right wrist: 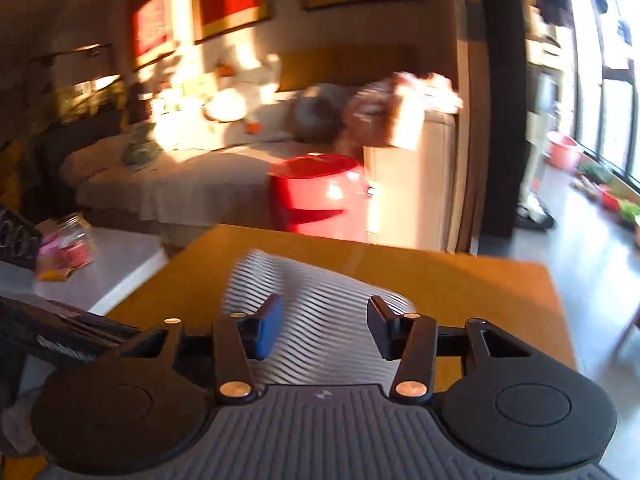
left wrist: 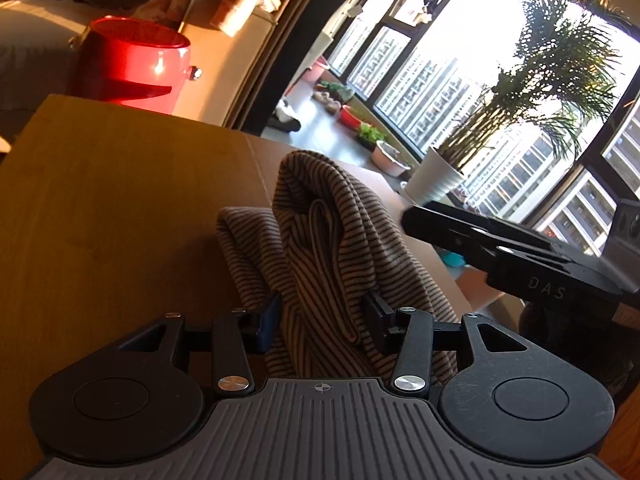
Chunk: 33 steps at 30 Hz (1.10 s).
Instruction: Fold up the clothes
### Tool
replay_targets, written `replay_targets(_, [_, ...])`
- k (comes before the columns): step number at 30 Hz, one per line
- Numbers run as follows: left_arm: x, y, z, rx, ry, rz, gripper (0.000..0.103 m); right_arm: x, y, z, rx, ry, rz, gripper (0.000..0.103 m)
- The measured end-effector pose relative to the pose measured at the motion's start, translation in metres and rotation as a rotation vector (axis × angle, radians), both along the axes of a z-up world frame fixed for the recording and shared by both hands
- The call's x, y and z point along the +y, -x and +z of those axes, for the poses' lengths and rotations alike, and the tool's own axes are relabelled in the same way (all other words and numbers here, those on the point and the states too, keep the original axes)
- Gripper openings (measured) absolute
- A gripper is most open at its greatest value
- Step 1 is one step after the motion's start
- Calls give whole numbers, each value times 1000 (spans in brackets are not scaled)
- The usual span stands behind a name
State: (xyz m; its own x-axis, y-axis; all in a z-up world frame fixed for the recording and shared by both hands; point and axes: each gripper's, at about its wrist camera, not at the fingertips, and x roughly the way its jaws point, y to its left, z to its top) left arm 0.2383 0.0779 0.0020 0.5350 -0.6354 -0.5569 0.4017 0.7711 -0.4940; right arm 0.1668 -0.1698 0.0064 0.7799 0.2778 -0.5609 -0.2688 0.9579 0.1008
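Note:
A brown garment with thin black stripes (left wrist: 320, 232) lies bunched in a raised heap on the wooden table (left wrist: 120, 200). My left gripper (left wrist: 322, 316) is open. Its fingers stand apart with a fold of the cloth in the gap, and more cloth spreads behind both fingers. My right gripper (left wrist: 500, 248) shows at the right of the left wrist view, its tip close to the heap's right side. In the blurred right wrist view, the right gripper (right wrist: 324, 320) is open just over the striped garment (right wrist: 320, 300), and nothing is pinched between its pads.
A red bucket (left wrist: 132, 64) stands past the table's far edge, beside a sofa (right wrist: 180, 176) piled with clothes. A white potted palm (left wrist: 436, 180) and large windows are at the right. A jar (right wrist: 68, 244) sits on a low white table at the left.

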Motion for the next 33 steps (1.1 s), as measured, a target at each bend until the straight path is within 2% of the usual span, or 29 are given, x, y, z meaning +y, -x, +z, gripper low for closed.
replay_targets(4, [16,3,1,-3,-39,53,47,28,-20,-3,29,21,74,46])
replay_targets(5, [21,4,1,2,-43,65,47,35,-26,-4,36,26,93,49])
replay_targets(6, [26,6,1,7,-46,76,47,42,-31,-5,43,31,111,56])
replay_targets(9, [34,11,7,1,-25,64,48,23,-20,-2,41,-10,75,59])
replay_targets(11, [31,14,12,-6,-6,46,53,3,-8,0,35,-47,34,59])
replay_targets(13, [23,15,15,-7,8,18,58,-17,4,2,29,-85,-6,65])
replay_targets(14, [16,15,16,-6,13,1,63,-27,10,3,26,-103,-26,71])
replay_targets(15, [10,15,16,-4,19,-16,70,-37,16,4,23,-122,-47,72])
replay_targets(17, [-6,10,14,0,13,-45,78,-56,28,7,17,-159,-87,72])
replay_targets(20, [-25,6,6,17,-20,-59,77,-77,44,-3,44,-191,-123,72])
replay_targets(24, [-29,1,-8,40,-65,-34,69,-75,50,-28,109,-266,-82,75])
replay_targets(27, [-24,-1,-13,19,-77,-13,63,-55,43,-34,108,-217,-46,71])
replay_targets(30, [-14,-8,-15,-21,-99,37,63,-36,21,-33,83,-164,-27,70])
replay_targets(33, [5,-26,-18,-20,-87,101,63,-19,-9,-34,54,-143,6,70])
